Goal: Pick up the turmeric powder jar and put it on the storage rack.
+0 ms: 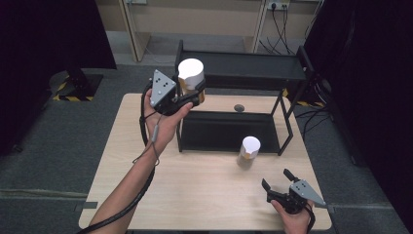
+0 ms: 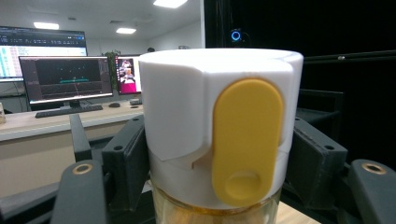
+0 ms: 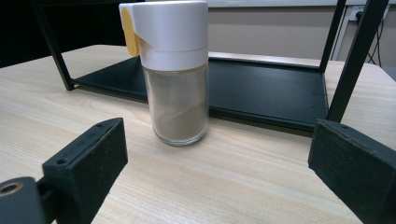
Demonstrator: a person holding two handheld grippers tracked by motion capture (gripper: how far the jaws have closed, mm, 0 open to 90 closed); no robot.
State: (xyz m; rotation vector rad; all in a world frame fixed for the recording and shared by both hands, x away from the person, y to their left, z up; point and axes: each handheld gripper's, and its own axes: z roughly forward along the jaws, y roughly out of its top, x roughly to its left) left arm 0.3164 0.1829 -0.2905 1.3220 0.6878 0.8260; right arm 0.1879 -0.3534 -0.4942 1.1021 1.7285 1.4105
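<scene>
My left gripper (image 1: 197,93) is shut on a glass spice jar (image 1: 191,77) with a white cap and a yellow flip tab (image 2: 246,140), and holds it upright in the air beside the left end of the black two-tier rack (image 1: 243,66). The jaws press on the jar just below its cap (image 2: 219,102). A second jar (image 1: 250,151) of the same kind, with brown powder (image 3: 177,105) in it, stands on the table in front of the rack's lower shelf (image 3: 266,91). My right gripper (image 1: 276,179) rests open near the table's front right corner and faces that jar from a short way off.
The light wooden table (image 1: 195,190) has bare room in front and at the left. The rack's upright posts (image 3: 355,60) stand right of the standing jar. A small dark round object (image 1: 238,107) lies behind the lower shelf. Grey floor surrounds the table.
</scene>
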